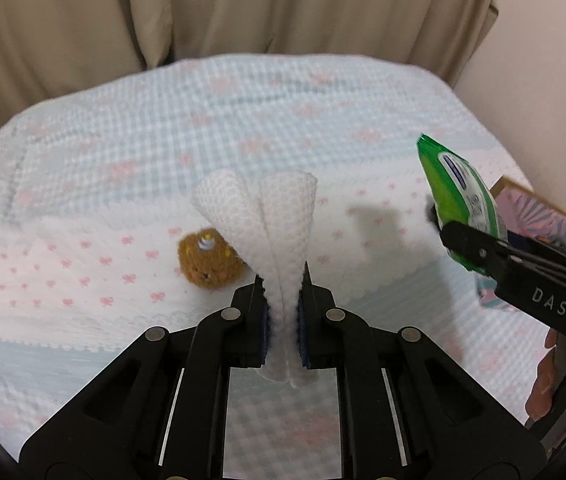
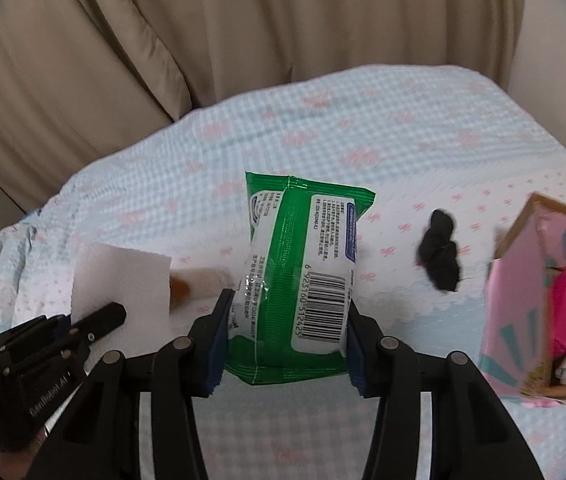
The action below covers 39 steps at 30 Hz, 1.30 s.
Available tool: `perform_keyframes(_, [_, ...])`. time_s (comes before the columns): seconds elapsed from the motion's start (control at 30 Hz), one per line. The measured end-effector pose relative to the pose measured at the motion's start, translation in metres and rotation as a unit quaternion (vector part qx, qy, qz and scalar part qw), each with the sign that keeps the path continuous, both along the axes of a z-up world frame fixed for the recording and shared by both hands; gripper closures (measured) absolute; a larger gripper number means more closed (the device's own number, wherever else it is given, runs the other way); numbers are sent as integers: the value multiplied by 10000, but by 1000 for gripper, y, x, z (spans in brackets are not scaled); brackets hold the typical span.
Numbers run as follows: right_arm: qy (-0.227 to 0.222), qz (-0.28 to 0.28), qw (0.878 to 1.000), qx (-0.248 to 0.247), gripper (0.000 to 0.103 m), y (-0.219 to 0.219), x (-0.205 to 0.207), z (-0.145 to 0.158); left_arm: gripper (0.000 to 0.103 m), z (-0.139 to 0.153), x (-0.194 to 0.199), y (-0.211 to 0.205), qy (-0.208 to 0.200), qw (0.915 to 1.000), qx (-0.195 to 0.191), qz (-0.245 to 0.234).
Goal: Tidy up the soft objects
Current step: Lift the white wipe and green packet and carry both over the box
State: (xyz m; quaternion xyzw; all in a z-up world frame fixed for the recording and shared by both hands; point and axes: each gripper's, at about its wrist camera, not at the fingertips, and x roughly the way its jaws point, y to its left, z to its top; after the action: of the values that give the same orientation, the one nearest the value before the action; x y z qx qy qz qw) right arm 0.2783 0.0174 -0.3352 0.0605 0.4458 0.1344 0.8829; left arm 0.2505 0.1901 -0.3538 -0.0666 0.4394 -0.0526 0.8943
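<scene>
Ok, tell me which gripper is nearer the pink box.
Right. The right gripper, shut on the green wipes pack, hangs just left of the pink box. The left gripper, clamping the white cloth, is further left, beyond it.

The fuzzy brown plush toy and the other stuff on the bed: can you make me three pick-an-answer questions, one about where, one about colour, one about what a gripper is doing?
1. Where is the fuzzy brown plush toy?
A. lying on the bedspread
B. inside the pink box
C. in the right gripper

2. What colour is the plastic wipes pack?
A. red
B. green and white
C. yellow

3. What is the left gripper doing?
A. hanging open
B. squeezing the white folded cloth
C. holding the black item

Answers: 1 A, it rests on the bow-patterned bedspread; 2 B, green wrapper with white panels; 3 B, both pads press the cloth.
</scene>
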Motion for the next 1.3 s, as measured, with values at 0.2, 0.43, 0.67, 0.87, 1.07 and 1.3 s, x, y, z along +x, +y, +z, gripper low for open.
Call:
perform_keyframes(0.2, [-192, -185, 9995, 142, 58, -26, -26, 53, 94, 63, -12, -14, -248, 9996, 29, -107])
perform_keyframes(0.43, [-438, -553, 9970, 331, 58, -80, -63, 113, 94, 132, -21, -59, -562, 9977, 23, -378])
perform_keyframes(0.67, [-446, -930, 9941, 344, 58, -160, -86, 143, 94, 168, -20, -139, -517, 9960, 90, -728])
perform_keyframes(0.87, [-240, -1014, 9944, 167, 58, -237, -86, 146, 94, 167, -9, -228, -277, 9947, 20, -988])
perform_keyframes(1.07, [278, -858, 9958, 139, 58, -302, -72, 123, 94, 128, 11, -312, 257, 9937, -219, -1070])
perform_keyframes(1.3, [972, -540, 9938, 39, 58, -352, -48, 74, 94, 68, 37, -373, 845, 9902, -193, -1093])
